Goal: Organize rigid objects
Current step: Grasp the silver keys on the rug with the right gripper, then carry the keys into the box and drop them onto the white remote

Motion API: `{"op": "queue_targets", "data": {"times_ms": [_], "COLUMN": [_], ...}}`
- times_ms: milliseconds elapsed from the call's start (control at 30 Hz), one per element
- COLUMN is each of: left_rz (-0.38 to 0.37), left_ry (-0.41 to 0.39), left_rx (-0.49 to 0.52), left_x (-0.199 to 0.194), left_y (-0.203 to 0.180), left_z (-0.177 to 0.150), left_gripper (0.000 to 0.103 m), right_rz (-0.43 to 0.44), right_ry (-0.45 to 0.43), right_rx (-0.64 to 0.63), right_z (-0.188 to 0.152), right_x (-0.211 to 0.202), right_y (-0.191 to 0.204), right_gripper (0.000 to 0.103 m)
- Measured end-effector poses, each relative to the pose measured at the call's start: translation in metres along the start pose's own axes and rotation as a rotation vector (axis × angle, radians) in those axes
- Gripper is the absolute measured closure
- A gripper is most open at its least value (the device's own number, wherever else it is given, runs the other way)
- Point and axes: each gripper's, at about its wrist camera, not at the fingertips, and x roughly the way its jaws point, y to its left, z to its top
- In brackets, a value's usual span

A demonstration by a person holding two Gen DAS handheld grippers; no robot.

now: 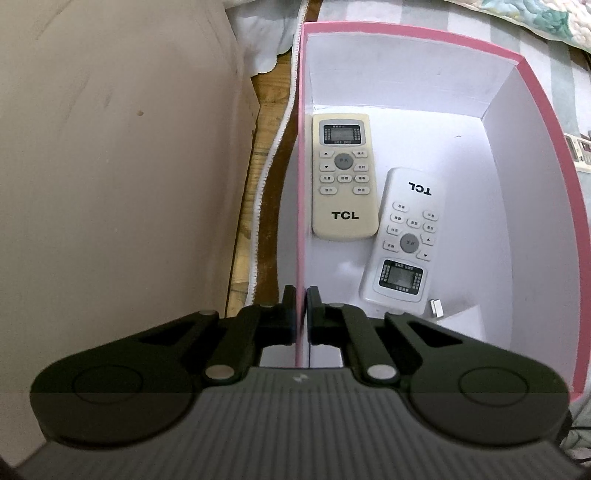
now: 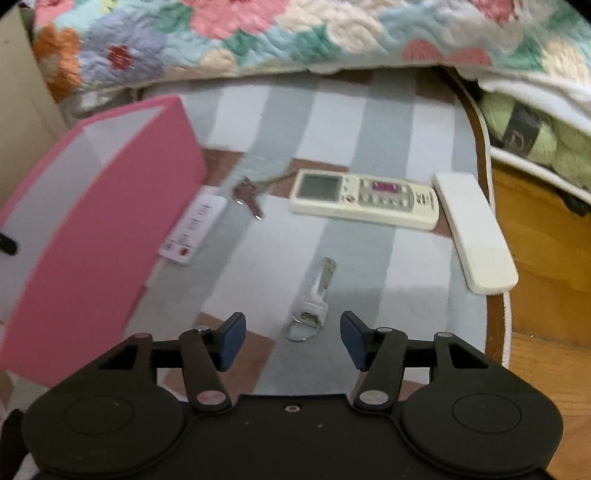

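My left gripper (image 1: 301, 295) is shut on the near wall of the pink box (image 1: 546, 155), gripping its rim. Inside the box lie a cream TCL remote (image 1: 343, 181), a white TCL remote (image 1: 404, 240) and a small white block (image 1: 436, 307). In the right wrist view the pink box (image 2: 110, 229) stands at the left. My right gripper (image 2: 292, 334) is open and empty just above a silver key with a ring (image 2: 314, 299) on the striped cloth (image 2: 369, 258). Beyond lie a cream remote (image 2: 364, 197), a white remote (image 2: 474, 232), a small white remote (image 2: 194, 230) and a key bunch (image 2: 249, 195).
A flowered quilt (image 2: 295, 33) lies along the back. A beige wall or cabinet (image 1: 110, 184) stands left of the box. Bare wood (image 2: 546, 277) shows at the right beyond the cloth's edge, with green folded fabric (image 2: 535, 133) above it.
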Motion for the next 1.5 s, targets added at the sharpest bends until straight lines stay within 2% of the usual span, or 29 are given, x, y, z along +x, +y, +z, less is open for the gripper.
{"op": "queue_targets", "data": {"times_ms": [167,267,300,333,433,467,533,733,1033,1267,1400,1500], "left_rz": [0.006,0.007,0.006,0.006,0.021,0.031,0.044,0.025,-0.032,-0.021,-0.017,-0.005], "left_ry": [-0.006,-0.014,-0.016,-0.018,-0.057,-0.067,-0.073,-0.067,-0.049,-0.052,-0.049,-0.058], "left_rx": [0.006,0.006,0.006,0.007,0.032,0.046,0.060,0.040,-0.014,0.000,-0.002,0.016], "left_x": [-0.001,-0.002,-0.003,-0.004,-0.014,-0.017,-0.017,-0.014,-0.011,-0.010,-0.008,-0.010], "left_y": [-0.002,-0.002,-0.002,-0.001,-0.004,-0.006,-0.009,-0.004,0.007,0.007,0.008,0.004], "left_z": [-0.001,-0.003,-0.003,-0.004,-0.009,-0.010,-0.010,-0.008,-0.018,-0.017,-0.015,-0.017], "left_gripper": [0.098,0.098,0.098,0.098,0.098,0.098,0.098,0.098,0.099,0.099,0.099,0.099], "right_rz": [-0.040,-0.068,-0.092,-0.087,-0.110,-0.097,-0.067,-0.038,0.133,0.246,0.349,0.449], "right_ry": [0.015,-0.019,-0.025,-0.026,0.001,-0.008,-0.030,-0.040,-0.117,-0.208,-0.251,-0.234], "right_rx": [0.037,-0.006,-0.039,-0.059,-0.004,0.010,0.046,0.109,0.284,0.255,0.191,0.148], "right_z": [-0.002,-0.006,-0.007,-0.007,-0.003,-0.003,-0.002,-0.001,0.007,0.026,0.039,0.048], "right_x": [0.022,0.025,0.023,0.021,0.016,0.013,0.006,-0.004,-0.030,-0.063,-0.091,-0.101], "right_y": [-0.005,0.001,0.006,0.009,0.009,0.008,0.005,0.003,0.003,0.039,0.066,0.089], "right_gripper": [0.041,0.042,0.050,0.076,0.076,0.090,0.093,0.094,0.095,0.095,0.095,0.095]}}
